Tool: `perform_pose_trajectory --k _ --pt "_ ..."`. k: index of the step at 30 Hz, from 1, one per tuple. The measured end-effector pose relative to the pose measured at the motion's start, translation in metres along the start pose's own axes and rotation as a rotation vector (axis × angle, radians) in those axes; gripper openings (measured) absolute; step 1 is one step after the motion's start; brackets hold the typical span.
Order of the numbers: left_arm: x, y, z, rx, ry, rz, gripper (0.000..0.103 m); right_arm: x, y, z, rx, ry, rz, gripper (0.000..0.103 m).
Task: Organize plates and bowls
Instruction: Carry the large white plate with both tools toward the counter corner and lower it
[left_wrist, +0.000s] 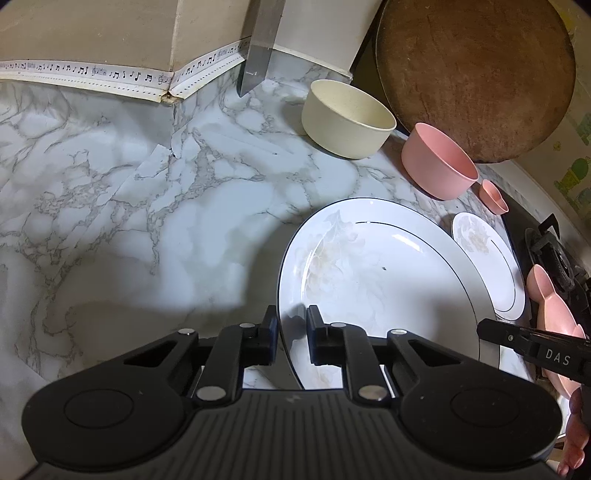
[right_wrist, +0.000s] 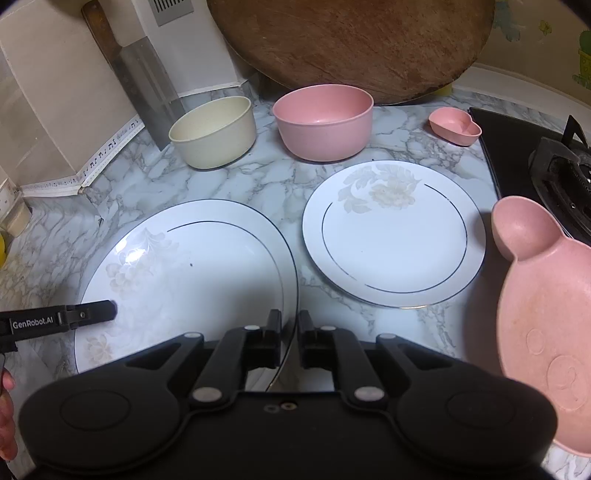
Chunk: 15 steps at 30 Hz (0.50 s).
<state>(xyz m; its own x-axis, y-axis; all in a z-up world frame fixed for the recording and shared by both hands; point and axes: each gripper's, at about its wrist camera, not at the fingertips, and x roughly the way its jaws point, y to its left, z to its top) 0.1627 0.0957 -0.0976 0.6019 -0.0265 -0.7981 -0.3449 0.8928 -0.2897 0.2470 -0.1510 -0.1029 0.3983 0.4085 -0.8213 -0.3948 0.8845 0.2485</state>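
A large white flowered plate lies on the marble counter. My left gripper straddles its left rim, one finger on each side, closed on it. My right gripper grips its right rim the same way. A smaller white plate lies to the right. Behind stand a cream bowl, a pink bowl and a small pink heart dish. A pink bear-shaped plate lies at the right.
A round wooden board leans on the back wall. A cleaver leans at the back left. A black gas stove sits at the right. The marble counter extends left.
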Motion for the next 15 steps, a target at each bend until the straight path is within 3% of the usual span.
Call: perform_pose_trajectory --k 8,15 --pt "-0.014 0.017 0.0 -0.009 -0.031 0.029 0.015 0.004 0.017 0.007 -0.044 -0.005 0.014 0.007" --pt "-0.032 0.058 0.006 -0.071 -0.065 0.083 0.015 0.019 0.056 0.019 -0.116 0.003 0.069 0.007"
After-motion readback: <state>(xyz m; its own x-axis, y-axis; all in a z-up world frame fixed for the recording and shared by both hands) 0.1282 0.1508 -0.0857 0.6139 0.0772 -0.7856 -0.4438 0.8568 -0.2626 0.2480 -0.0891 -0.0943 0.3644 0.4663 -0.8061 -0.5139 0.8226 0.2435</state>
